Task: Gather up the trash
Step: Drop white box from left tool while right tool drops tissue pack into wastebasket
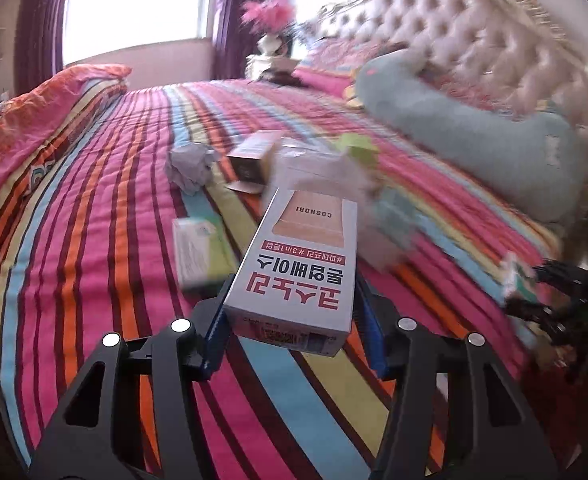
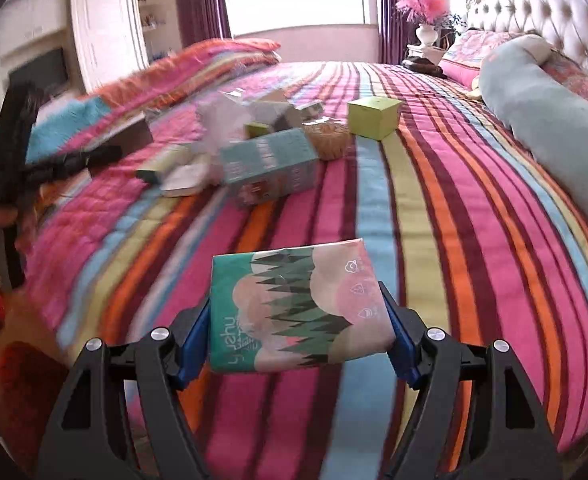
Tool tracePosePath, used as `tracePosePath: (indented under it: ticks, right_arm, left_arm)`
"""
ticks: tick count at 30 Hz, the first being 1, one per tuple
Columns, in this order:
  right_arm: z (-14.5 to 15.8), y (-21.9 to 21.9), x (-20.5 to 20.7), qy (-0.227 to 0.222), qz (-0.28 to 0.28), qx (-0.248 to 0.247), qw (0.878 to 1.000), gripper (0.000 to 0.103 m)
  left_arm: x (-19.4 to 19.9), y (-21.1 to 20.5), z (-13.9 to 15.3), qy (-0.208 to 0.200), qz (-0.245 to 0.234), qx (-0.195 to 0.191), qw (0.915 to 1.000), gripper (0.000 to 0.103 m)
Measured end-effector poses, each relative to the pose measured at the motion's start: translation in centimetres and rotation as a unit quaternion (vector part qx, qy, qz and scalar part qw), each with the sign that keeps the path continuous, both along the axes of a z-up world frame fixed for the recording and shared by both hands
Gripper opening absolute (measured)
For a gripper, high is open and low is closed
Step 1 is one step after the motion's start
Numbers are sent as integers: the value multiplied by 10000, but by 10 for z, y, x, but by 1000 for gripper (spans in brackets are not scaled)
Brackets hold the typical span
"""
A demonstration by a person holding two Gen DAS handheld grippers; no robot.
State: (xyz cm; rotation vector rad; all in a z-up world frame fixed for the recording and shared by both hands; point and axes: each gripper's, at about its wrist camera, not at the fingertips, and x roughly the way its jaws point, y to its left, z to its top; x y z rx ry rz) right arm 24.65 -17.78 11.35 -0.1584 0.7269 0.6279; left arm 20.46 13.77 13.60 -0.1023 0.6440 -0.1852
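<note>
1. We have a white carton with red Korean lettering [image 1: 300, 264] clamped in the left tongs [image 1: 294, 320]; it sits in the lower centre of the left wrist frame, gripped by its long sides near the close end and lifted clear of the striped bedspread [image 1: 93, 240]
2. We also hold a soft tissue packet printed with green trees [image 2: 298, 312] in the right tongs [image 2: 298, 340], low in the centre of the right wrist frame, squeezed between the blue pads [image 2: 191, 344] and raised above the bed
3. So both tongs are closed on a piece of trash, and we judge the step in hand to be the carry after pick-up, not a fresh grasp
4. More litter lies on the bed: a crumpled grey paper [image 1: 191, 166] left of centre, a brown box [image 1: 253, 156] just beside it, a pale green-and-white box [image 1: 195, 250] near the carton, a teal box [image 2: 267, 164] and a lime cube box [image 2: 374, 116] in the upper middle of the right wrist frame
5. No bin or bag shows in either frame, so we cannot tell where the load goes
6. The next move, as we judge it, calls for keeping both grips firm while swinging toward a container, then releasing each item, then returning for the pile; the long carton could pivot in its grip
</note>
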Motion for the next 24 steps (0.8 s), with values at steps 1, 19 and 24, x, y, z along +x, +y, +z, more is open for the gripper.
tracePosePath:
  ticks: [1,19,24]
  right_arm:
    - [2,-5,-19,39,108,135,9998,70]
    - [-170,15,-194,2452,539,-656,9657,70]
    - [-202,30,-198,2880,605,-956,9509,70]
  left_arm:
    - [-22,-7,1,-47,-87,13,9999,54]
    - [-236,-131,-219,2686,-451,36,9622,54]
    - [-223,-144,-259,3338,-440,119,9415,54]
